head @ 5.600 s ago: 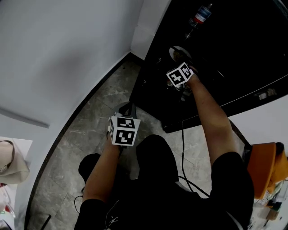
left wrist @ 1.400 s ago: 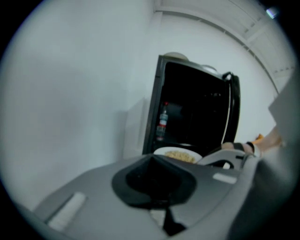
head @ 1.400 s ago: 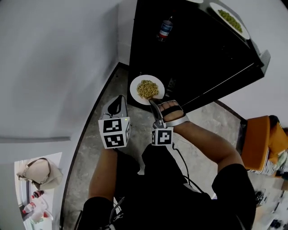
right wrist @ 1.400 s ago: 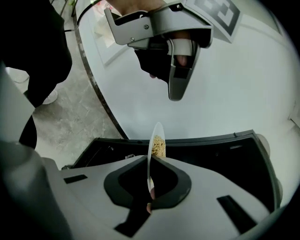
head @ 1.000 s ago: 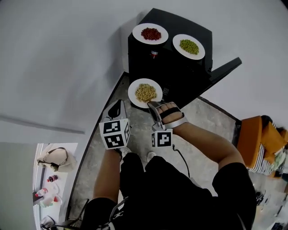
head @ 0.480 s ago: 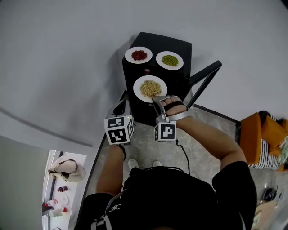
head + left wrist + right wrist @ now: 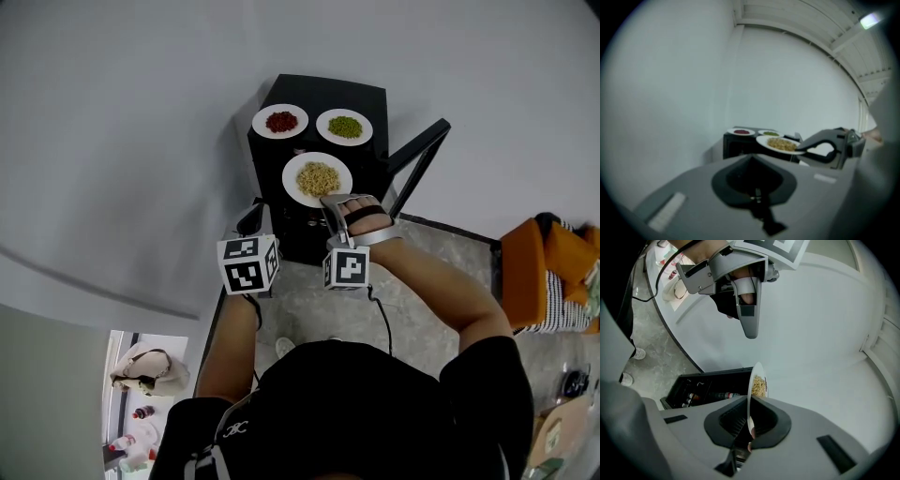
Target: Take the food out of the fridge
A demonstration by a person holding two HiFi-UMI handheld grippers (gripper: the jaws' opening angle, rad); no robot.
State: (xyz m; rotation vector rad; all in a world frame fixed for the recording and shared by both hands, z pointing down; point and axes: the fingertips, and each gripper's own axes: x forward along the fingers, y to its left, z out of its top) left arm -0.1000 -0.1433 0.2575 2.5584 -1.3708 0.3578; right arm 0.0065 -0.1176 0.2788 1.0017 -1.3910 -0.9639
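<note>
Carrying step — right gripper (image 7: 323, 199) clamps the noodle plate (image 7: 317, 179), left gripper (image 7: 247, 221) closed, empty. Next: probably set it on the fridge (image 7: 367, 96) top, 12 o'clock.

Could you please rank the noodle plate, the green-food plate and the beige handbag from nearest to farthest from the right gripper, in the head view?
1. noodle plate: clamped in the right gripper.
2. green-food plate: beyond, on the fridge top.
3. beige handbag: far at lower left.

A white plate of noodles (image 7: 317, 178) is held level by its rim in the right gripper (image 7: 325, 200), before the open black fridge (image 7: 375, 98). A plate of red food (image 7: 280, 121) and a plate of green food (image 7: 345, 126) are set on top.
</note>
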